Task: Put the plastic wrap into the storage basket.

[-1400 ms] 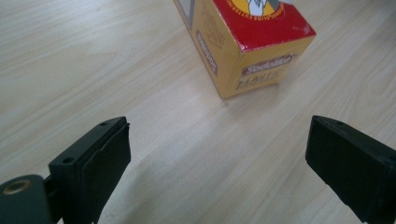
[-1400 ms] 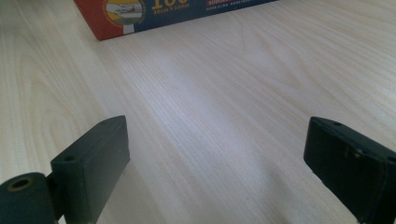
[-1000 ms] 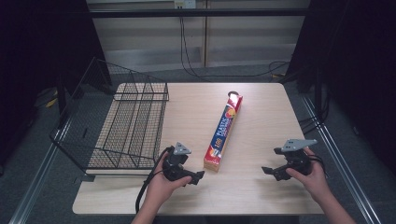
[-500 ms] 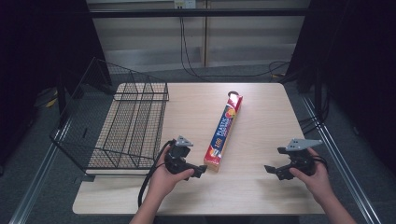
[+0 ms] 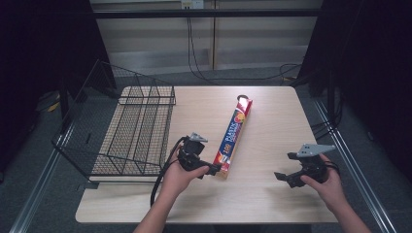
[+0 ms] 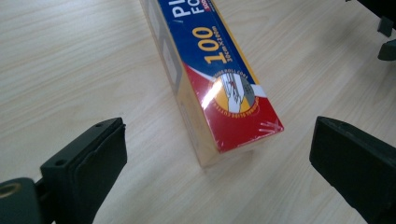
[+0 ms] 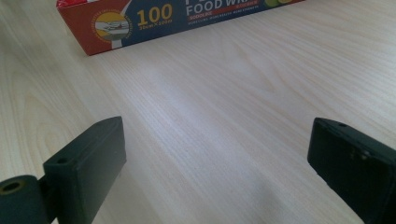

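Food wrap box: blue top panel, red near end, yellow "100", yellow sides. Left of box: black wire basket. Beneath box: pale wood-grain table. Both grippers' jaws black

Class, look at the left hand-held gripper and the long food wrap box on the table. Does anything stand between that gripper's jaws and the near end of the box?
Nothing visible does. The left hand-held gripper is open, and only bare table lies between it and the near end of the food wrap box.
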